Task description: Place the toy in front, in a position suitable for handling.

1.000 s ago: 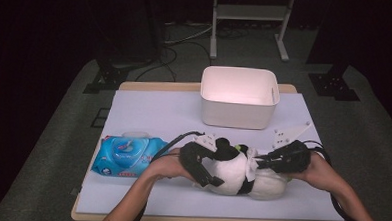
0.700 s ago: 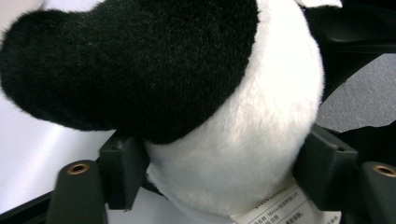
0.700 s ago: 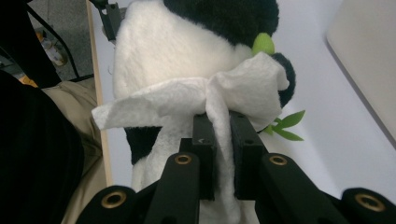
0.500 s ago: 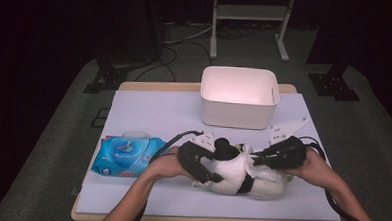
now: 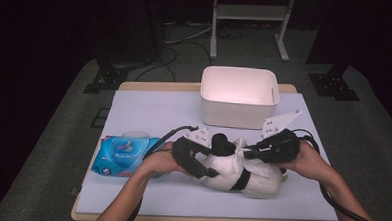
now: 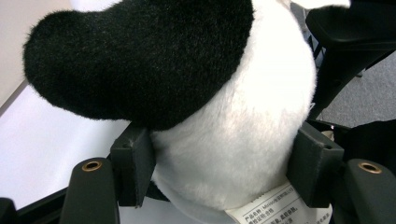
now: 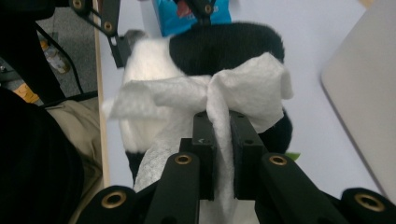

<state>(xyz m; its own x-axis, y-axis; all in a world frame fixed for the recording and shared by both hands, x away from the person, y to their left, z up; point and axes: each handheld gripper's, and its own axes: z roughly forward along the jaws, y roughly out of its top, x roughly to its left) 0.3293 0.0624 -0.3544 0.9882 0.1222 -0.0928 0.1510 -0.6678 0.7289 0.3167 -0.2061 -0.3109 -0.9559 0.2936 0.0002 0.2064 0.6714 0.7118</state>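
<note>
Near the table's front edge, at 6 o'clock from the white rectangular plastic bin: black-and-white plush panda toy lying on the pale sheet covering the table. Left gripper spread fairly wide, clamped around the panda's white body, pads pressing into fur on both sides, printed sewn-in label at 6 o'clock. Right gripper nearly closed, pinching a crumpled white wet wipe held against the panda's black-and-white fur. Blue pack of wet wipes at 9 o'clock from the toy, just beside the left hand.
</note>
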